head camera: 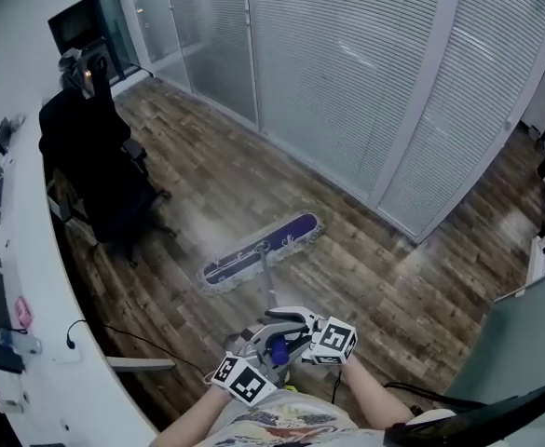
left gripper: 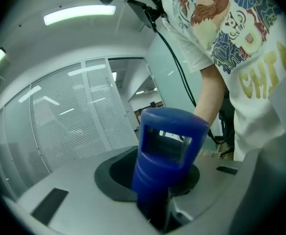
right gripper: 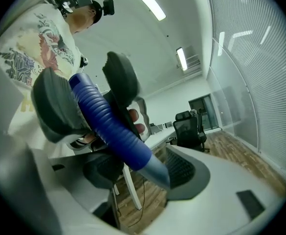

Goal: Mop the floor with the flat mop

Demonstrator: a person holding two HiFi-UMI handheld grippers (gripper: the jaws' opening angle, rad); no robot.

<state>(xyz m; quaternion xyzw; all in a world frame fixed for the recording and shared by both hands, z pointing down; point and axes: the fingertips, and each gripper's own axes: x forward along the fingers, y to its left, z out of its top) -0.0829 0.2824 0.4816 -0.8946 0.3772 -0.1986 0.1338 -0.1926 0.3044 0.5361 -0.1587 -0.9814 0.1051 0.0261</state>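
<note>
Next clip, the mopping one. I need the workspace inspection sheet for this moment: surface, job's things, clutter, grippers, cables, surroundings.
Surface: wooden floor, patches of light glare.
Job's things: flat mop, purple pad lying flat on the floor; its blue handle rises towards the person.
Clutter: black office chair left of the mop, apart from it.
Grippers: left gripper shut on the handle's top end; right gripper shut on the handle just below.
Cables: black cable running from the white desk across the floor.
Surroundings: glass partition with blinds beyond the mop.
</note>
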